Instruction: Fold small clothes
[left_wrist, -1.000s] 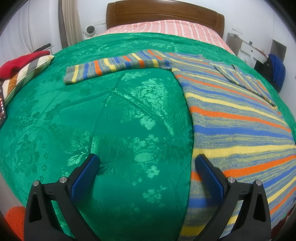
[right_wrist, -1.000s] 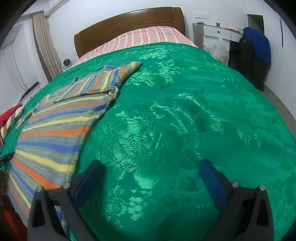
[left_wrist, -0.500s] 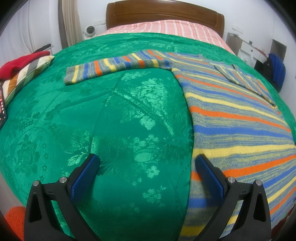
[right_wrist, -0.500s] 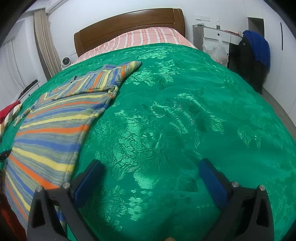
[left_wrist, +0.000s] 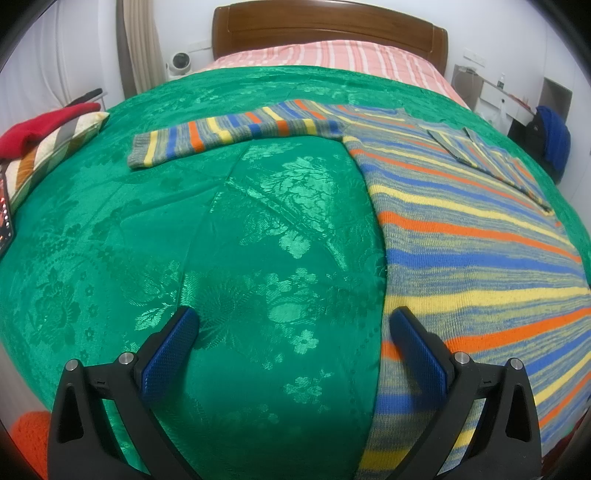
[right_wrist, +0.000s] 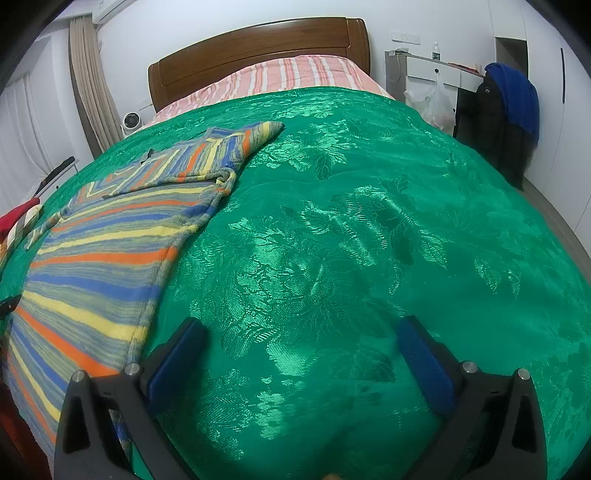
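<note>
A: What is the largest thing in sight?

B: A bed with a dark wooden headboard (left_wrist: 328, 26), spread with a shiny green floral-patterned bedcover (left_wrist: 229, 258).

A: And the garment?

B: A knitted sweater striped in blue, yellow, orange and grey (left_wrist: 461, 240) lies flat on the bedcover, hem toward the cameras. One long sleeve (left_wrist: 229, 133) stretches straight out to the left; the other sleeve (right_wrist: 207, 155) is folded over the body, near the neck.

A: Where are the tools?

B: The left hand-held gripper (left_wrist: 291, 325) hovers at the near edge of the bed with its jaws spread wide and empty, one blue pad over bare cover, the other over the sweater's side edge. The right hand-held gripper (right_wrist: 301, 339) is also wide apart and empty, over bare cover just beside the sweater's other edge.
</note>
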